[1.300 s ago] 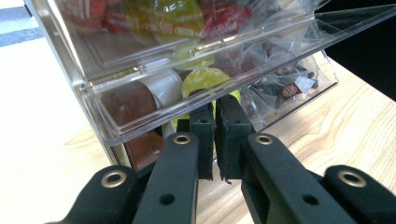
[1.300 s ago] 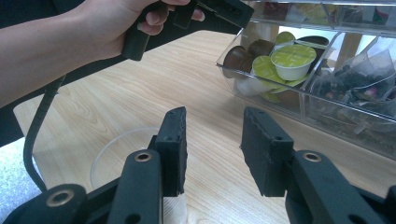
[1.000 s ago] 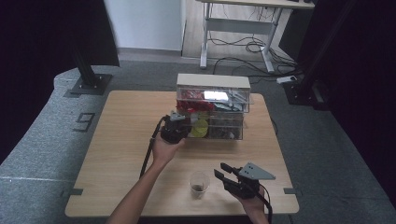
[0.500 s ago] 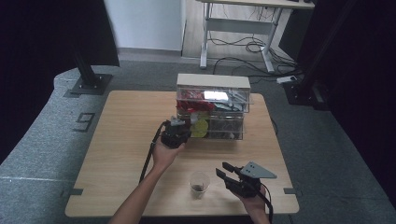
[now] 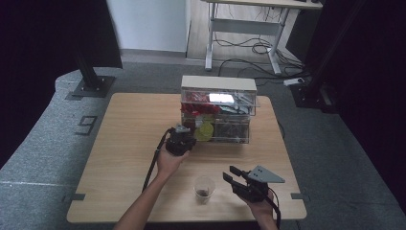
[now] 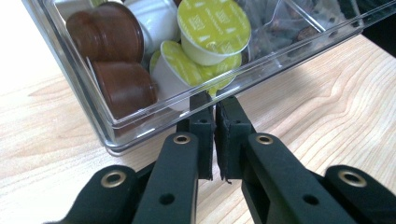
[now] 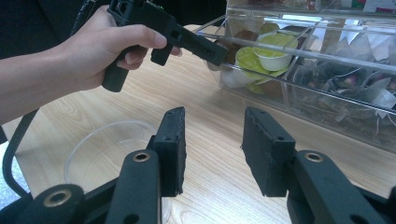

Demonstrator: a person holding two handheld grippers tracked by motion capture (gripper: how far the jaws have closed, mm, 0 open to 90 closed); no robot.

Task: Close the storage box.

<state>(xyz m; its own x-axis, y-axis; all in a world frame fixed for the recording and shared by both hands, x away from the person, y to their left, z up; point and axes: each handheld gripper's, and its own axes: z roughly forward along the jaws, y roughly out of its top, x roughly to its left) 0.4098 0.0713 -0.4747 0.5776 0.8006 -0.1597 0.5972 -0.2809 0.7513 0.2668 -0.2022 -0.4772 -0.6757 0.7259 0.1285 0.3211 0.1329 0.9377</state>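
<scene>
Left gripper [image 6: 214, 105] has its jaws nearly closed, tips at the front lip of the clear drawer [image 6: 93, 112] holding coffee pods [image 6: 212, 30]; no pod is held. Right gripper [image 7: 212, 149] waits open beside the plastic cup [image 5: 204, 188]. Risk: tips slip off the lip, or a pull drags the whole organizer [image 5: 218, 84].

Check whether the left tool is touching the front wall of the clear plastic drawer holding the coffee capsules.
Touching. In the left gripper view, the left tool, nearly shut, has its tips against the front wall of the clear plastic drawer, with no gap visible between them.
</scene>
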